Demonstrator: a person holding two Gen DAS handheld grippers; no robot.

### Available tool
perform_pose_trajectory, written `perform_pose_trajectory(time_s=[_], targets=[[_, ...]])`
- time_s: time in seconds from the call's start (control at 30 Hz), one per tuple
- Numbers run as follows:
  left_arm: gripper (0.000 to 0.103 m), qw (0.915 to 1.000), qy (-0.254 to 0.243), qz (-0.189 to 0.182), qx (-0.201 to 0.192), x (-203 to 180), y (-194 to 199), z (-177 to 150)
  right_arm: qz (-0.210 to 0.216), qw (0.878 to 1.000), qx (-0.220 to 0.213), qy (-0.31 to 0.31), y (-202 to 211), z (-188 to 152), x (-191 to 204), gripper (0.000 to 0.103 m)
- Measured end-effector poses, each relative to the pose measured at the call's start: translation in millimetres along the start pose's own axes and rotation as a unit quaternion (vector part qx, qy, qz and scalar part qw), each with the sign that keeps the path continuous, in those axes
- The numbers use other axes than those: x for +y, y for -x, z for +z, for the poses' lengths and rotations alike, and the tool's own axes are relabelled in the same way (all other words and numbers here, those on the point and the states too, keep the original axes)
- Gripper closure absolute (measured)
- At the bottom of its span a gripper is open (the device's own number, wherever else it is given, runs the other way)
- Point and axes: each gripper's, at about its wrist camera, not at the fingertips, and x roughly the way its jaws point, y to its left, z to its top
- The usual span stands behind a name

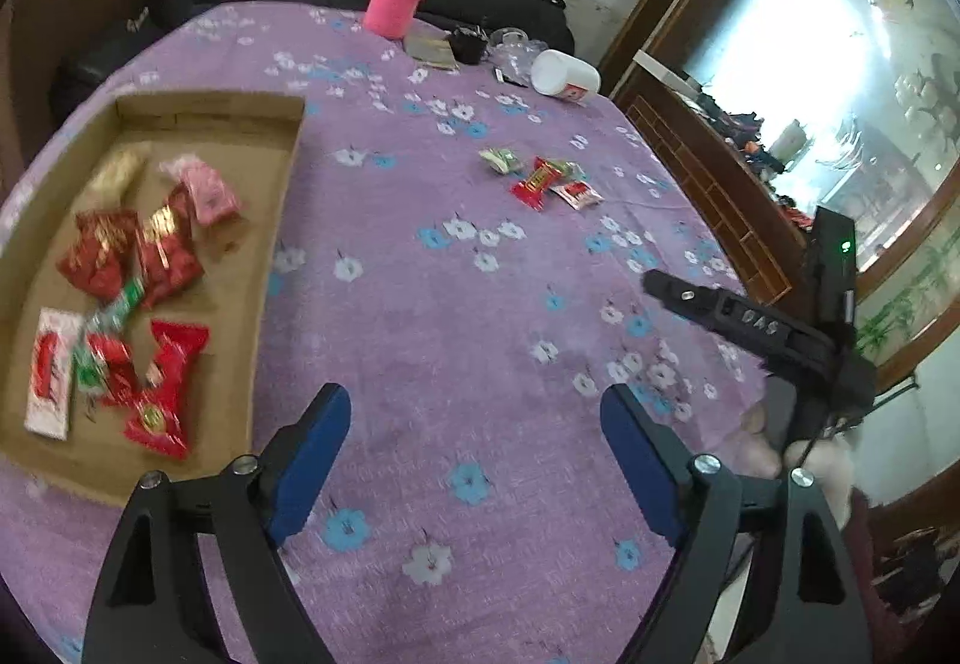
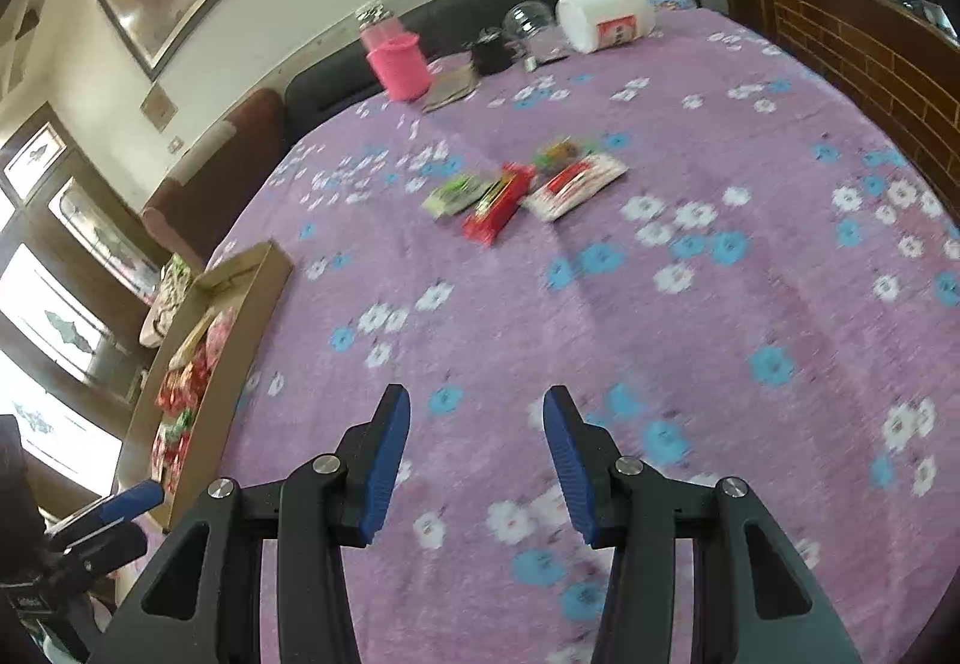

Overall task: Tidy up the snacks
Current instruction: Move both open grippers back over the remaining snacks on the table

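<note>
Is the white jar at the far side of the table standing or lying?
Lying. The white jar rests on its side on the purple tablecloth, its label facing up.

Pink bottle [image 1: 396,0], white jar [image 1: 565,74] (tipped over), floral tablecloth [image 1: 456,304].

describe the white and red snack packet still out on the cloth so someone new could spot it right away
Start at the purple flowered tablecloth and find the small cluster of loose snacks in its middle, away from the cardboard tray. The white and red packet is the flat one at the cluster's right end. Its neighbours are a solid red candy bar and a green wrapper; only this one is mostly white.
</note>
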Motion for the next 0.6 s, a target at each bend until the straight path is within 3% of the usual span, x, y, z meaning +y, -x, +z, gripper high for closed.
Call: perform_pose_trajectory(time_s=[0.13, 0.3, 0.6], targets=[[0.018, 0.999, -0.027, 0.024, -0.027, -10, 7, 16, -0.009, 1.0, -0.008, -0.022, 1, 21, -24, 0.053], [0.018, 0.9913, -0.037, 0.073, -0.103, -15, 16, 42, -0.006, 0.997, -0.031, -0.076, -1, 59, -62, 0.053], [0.018, 0.9981, -0.042, 0.026, -0.036, -14, -32, 62, -0.021, 0.994, -0.005, -0.104, -65, 100, -68, 0.053]])
